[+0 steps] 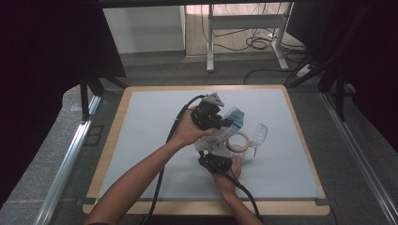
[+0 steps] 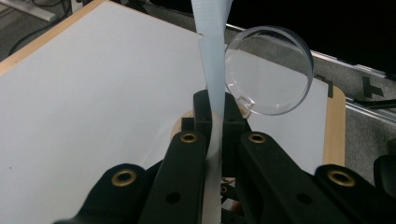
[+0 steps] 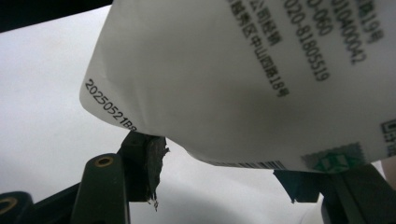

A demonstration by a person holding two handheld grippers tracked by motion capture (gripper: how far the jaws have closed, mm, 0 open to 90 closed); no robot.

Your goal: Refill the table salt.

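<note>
Packet: white printed pouch (image 1: 233,117) held up off the mat, above and just behind the wooden ring; in the left gripper view it runs edge-on as a thin pale strip (image 2: 212,70) between the jaws, in the right gripper view its printed face (image 3: 243,79) hangs over the jaws
Left gripper: (image 1: 220,123) clamped tight on the pouch's edge, pads pressed flat against it; likely serves as the anchor so the pouch stays up and taut
Right gripper: (image 1: 217,152) comes in from below, jaws standing apart on either side of the pouch's lower edge (image 3: 219,175); the pads do not press on it, so nothing is held there; whether the left pad brushes the film I cannot tell
Why two hands: judged as a tear or pull-open, one side fixed, the other about to take or having let go of the bottom edge
Clear lid: round transparent dome (image 2: 268,70) tipped up on its rim, open and out of the way beside the pouch
Wooden ring: (image 1: 238,142) lies on the mat under the pouch, perhaps placed to catch the contents
Mat: pale sheet (image 1: 155,122) on the wooden-edged table
Risk: thin film may slip or rip unevenly
</note>
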